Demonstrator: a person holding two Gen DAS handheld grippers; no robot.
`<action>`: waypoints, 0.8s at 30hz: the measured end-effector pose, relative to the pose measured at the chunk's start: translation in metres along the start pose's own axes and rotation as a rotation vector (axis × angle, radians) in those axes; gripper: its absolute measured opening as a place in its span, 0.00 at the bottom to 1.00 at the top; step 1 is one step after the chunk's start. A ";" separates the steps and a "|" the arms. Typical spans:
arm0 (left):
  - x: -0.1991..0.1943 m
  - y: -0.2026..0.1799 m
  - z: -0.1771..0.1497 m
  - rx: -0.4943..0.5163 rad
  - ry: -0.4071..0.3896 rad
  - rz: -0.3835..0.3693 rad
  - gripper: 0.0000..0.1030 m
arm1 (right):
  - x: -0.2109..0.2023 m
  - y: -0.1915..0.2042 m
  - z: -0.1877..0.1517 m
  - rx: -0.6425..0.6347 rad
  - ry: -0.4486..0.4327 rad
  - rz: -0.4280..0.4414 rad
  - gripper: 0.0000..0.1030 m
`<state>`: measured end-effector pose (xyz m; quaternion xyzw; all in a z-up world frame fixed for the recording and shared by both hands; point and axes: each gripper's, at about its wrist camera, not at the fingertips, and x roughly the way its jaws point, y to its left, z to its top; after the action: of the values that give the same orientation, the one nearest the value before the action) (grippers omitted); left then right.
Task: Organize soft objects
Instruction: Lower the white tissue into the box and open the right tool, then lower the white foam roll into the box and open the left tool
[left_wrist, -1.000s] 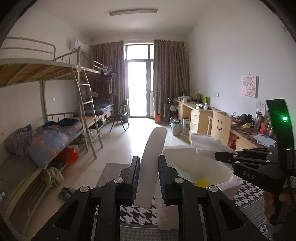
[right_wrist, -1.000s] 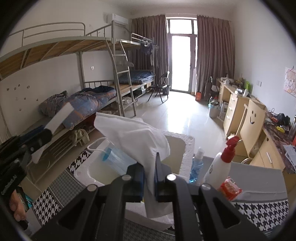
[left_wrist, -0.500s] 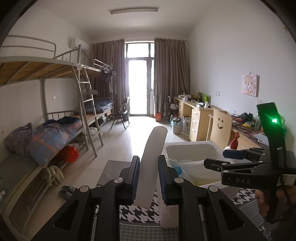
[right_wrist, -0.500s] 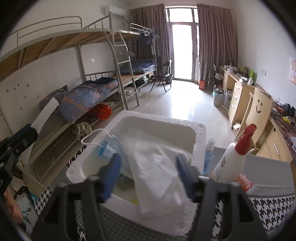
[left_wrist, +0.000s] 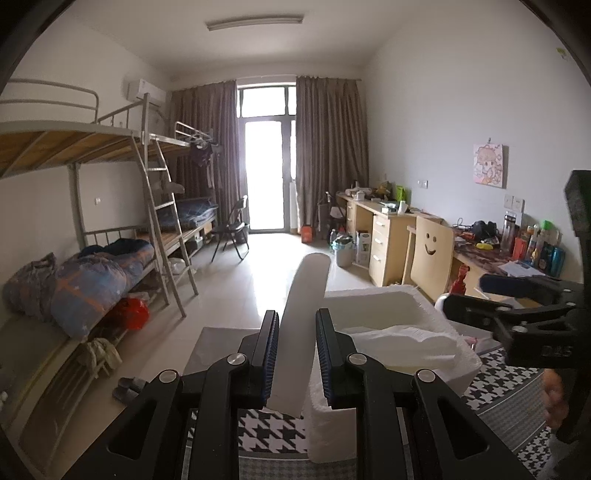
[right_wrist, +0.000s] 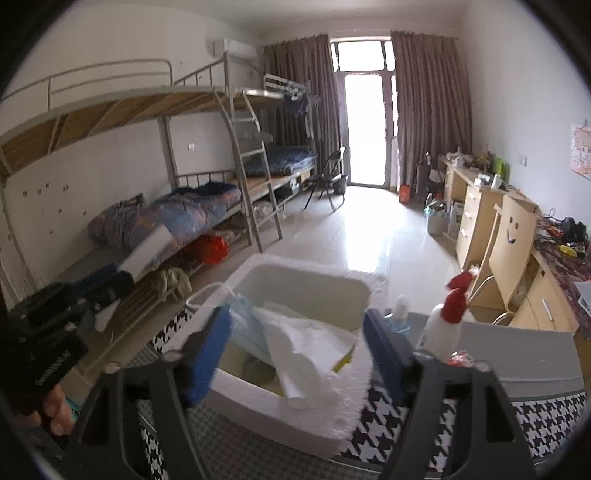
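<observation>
A long flat white foam strip is gripped between the closed jaws of the left gripper; it stands up and leans away over the near rim of the white polystyrene foam box, which rests on the black-and-white houndstooth cloth. The same strip is seen from the right wrist view, held well to the left of the box. The jaws of the right gripper are spread wide and nothing is held; they are positioned over the near edge of the box. A crumpled white tissue sheet is draped inside the box and over its near rim, beside a pale blue face mask whose white ear loop arches above the left wall. Something yellow is partly covered by the tissue and cannot be identified. Just to the right of the box stand a white spray bottle with a red trigger, a small clear bottle of blue liquid and a red packet. Grey metal bunk beds line the left wall, and wooden desks the right.
</observation>
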<state>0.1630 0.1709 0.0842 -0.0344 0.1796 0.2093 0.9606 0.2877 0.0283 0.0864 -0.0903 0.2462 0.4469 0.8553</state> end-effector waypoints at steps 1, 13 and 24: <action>0.001 -0.002 0.000 0.003 0.002 -0.005 0.20 | -0.006 -0.002 0.000 0.002 -0.016 -0.006 0.85; 0.007 -0.025 0.003 0.044 0.007 -0.071 0.20 | -0.028 -0.009 -0.010 0.008 -0.045 -0.046 0.85; 0.025 -0.041 0.003 0.049 0.057 -0.144 0.20 | -0.044 -0.023 -0.027 0.020 -0.045 -0.085 0.85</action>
<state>0.2022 0.1440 0.0774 -0.0297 0.2089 0.1340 0.9683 0.2762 -0.0266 0.0836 -0.0821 0.2273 0.4098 0.8796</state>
